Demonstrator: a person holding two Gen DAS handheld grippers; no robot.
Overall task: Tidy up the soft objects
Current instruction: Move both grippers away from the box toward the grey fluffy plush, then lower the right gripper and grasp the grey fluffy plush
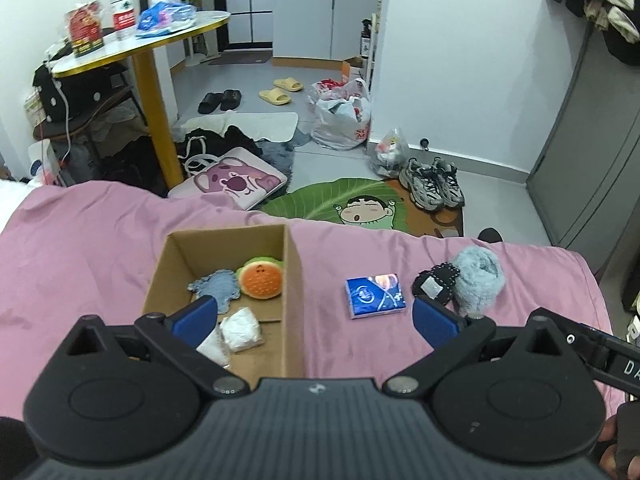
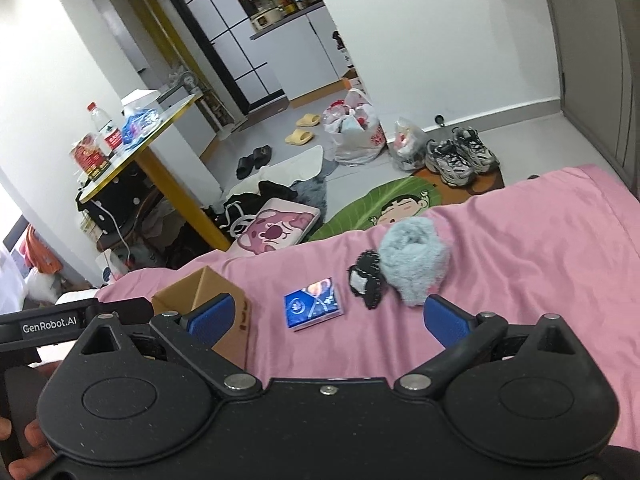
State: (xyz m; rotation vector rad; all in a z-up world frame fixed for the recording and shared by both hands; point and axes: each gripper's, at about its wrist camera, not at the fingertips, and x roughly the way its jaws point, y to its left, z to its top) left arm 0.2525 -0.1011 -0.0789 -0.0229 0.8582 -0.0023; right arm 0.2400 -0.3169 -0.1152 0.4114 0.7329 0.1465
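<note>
Both views look across a pink bedsheet (image 1: 100, 248) toward a cluttered floor. The left gripper (image 1: 314, 316) hangs over the near right wall of an open cardboard box (image 1: 294, 280); its jaws stand wide apart and hold nothing. The right gripper (image 2: 328, 318) hovers over the sheet with jaws likewise spread and empty.

Inside the box lie 4 soft items: a watermelon-slice plush (image 1: 262, 278), a blue-grey fabric piece (image 1: 216, 286) touching it, and 2 white wrapped packs (image 1: 242, 328) at the near wall.

Outside, right of the box, 3 things remain: a blue tissue pack (image 2: 314, 309), a black stitched pouch (image 2: 366, 285), and a grey fluffy roll (image 2: 414, 266) touching the pouch.

Handling, as judged: all 3 look light and compliant. The tissue pack is flat with a slick wrapper, so it is best pinched across its short sides, low against the sheet. In the right wrist view its long axis runs roughly left to right, slightly tilted. The fluffy roll will compress deeply; grip its middle. Its long axis runs from far to near, its narrower end nearest the right gripper. The pouch is thin and floppy; take it by an edge.
</note>
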